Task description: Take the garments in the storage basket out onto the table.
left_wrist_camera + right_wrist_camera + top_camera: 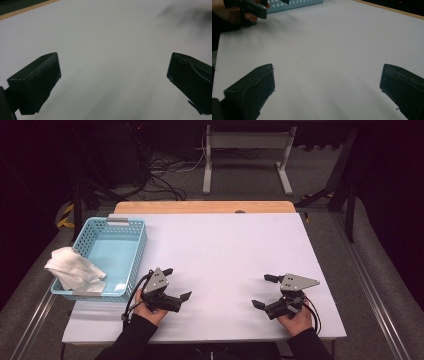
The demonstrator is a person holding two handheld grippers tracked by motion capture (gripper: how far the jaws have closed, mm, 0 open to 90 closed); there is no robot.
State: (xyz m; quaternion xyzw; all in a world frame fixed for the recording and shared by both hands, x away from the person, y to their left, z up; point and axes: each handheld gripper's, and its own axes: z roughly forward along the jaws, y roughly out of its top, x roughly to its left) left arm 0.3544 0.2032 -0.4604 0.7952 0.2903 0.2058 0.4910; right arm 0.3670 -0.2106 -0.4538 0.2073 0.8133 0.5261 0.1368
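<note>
Both pairs of jaws stand wide apart with nothing between them. In the left gripper view the two black jaws frame bare white bench surface, and the right gripper view shows the same: two parted jaws over plain white.

From the high view, the left gripper (pixel 177 283) rests low over the near left part of the bench (pixel 225 250), held in the person's left hand (pixel 149 310), its jaws pointing toward the middle. The right gripper (pixel 265 291) sits over the near right part, held in the right hand (pixel 298 320), its jaws also pointing inward. The two grippers are well apart, with open white surface between them.

Just beside the left gripper, toward the left edge of the bench, stands a light blue perforated basket (pixel 135 255). A crumpled white cloth (pixel 74 267) hangs over the basket's near left rim, partly inside and partly outside. Neither gripper touches basket or cloth. The right gripper view catches the left gripper (pixel 263 5) far off, with a strip of the basket (pixel 294 4) behind it.
</note>
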